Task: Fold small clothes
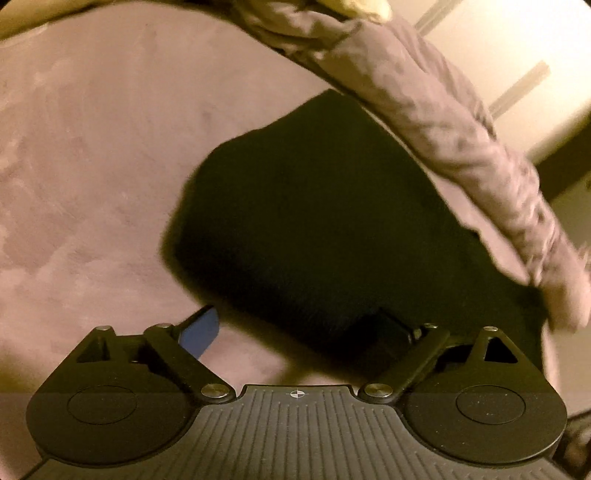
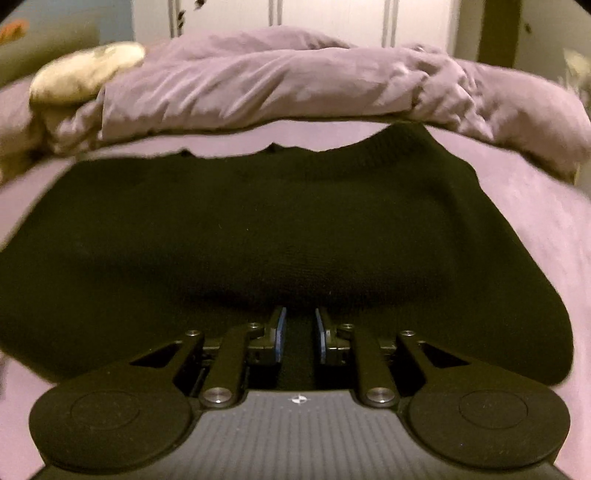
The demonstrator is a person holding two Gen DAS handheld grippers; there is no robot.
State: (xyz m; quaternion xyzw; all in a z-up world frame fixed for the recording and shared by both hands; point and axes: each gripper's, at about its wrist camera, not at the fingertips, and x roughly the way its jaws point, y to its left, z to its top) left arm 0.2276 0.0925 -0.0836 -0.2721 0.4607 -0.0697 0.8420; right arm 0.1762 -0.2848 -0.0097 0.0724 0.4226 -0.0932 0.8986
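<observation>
right gripper seemingly over black sweater

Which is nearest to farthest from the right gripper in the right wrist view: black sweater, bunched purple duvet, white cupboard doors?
1. black sweater, right at the right gripper, which is open.
2. bunched purple duvet, beyond the sweater's collar.
3. white cupboard doors, behind the bed.

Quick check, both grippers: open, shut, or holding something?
Left gripper: open wide, one finger on the black garment, gripping nothing.
Right gripper: partly closed over the black garment's edge; grip cannot be told.
</observation>
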